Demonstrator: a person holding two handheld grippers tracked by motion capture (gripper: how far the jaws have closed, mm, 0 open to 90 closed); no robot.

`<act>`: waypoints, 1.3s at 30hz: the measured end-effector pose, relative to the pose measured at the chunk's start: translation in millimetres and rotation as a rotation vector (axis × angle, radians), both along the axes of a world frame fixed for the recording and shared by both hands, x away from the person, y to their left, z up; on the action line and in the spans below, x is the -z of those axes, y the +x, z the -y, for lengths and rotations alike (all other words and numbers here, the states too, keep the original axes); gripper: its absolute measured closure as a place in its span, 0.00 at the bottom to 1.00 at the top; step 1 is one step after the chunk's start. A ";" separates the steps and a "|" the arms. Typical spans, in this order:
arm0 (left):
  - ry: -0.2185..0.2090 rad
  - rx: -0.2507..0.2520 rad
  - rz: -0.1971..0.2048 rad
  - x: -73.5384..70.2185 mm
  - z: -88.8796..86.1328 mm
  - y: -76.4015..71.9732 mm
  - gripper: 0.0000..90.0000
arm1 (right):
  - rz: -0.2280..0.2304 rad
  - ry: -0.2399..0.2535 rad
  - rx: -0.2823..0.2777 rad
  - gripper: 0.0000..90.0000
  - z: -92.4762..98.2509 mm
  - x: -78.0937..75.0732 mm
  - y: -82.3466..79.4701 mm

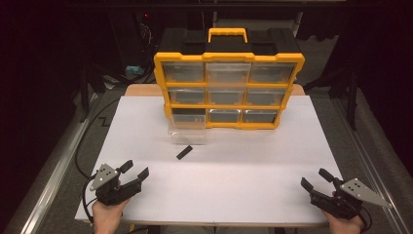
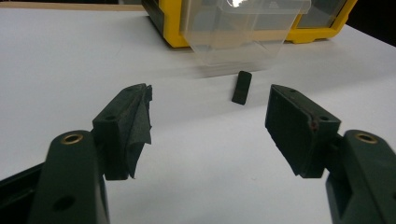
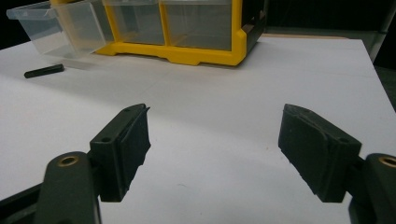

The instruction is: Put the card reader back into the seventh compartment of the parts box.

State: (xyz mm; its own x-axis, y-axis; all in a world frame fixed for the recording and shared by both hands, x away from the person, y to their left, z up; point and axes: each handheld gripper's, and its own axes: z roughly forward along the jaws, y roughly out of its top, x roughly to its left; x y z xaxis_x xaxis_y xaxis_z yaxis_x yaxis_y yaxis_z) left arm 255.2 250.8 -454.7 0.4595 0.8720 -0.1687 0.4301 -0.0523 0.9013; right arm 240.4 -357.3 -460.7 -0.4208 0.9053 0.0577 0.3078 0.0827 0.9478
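Observation:
A yellow organiser (image 1: 229,90) with clear drawers stands at the back of the white table. Its bottom-left clear drawer (image 1: 187,131) is pulled out onto the table (image 2: 238,35) (image 3: 58,30). A small black block (image 1: 184,152) lies just in front of that drawer (image 2: 242,87) (image 3: 44,71). My left gripper (image 1: 135,171) rests open at the table's near left corner, nothing between its jaws (image 2: 210,126). My right gripper (image 1: 316,178) stands open at the near right corner, also empty (image 3: 215,149). Both are well short of the block.
The white table top (image 1: 234,165) lies between the grippers and the organiser. A wooden board edge (image 1: 141,90) shows behind it. Cables (image 1: 85,146) trail down the left side. Metal rails (image 1: 375,161) run along both sides.

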 end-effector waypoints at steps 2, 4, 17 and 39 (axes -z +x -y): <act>0.003 0.005 -0.001 -0.3 0.8 0.9 0.35 | 0.000 0.003 -0.003 0.28 0.0 0.1 0.3; 0.004 0.009 -0.001 -0.7 1.8 2.1 0.35 | -0.002 0.001 0.000 0.28 -0.1 0.1 0.1; 0.016 0.047 0.000 -4.8 18.3 14.2 0.35 | 0.002 0.001 -0.003 0.28 -0.1 -0.1 -0.2; 0.020 0.080 -0.002 -9.4 36.5 29.9 0.36 | -0.001 0.007 -0.011 0.28 -0.6 0.1 0.4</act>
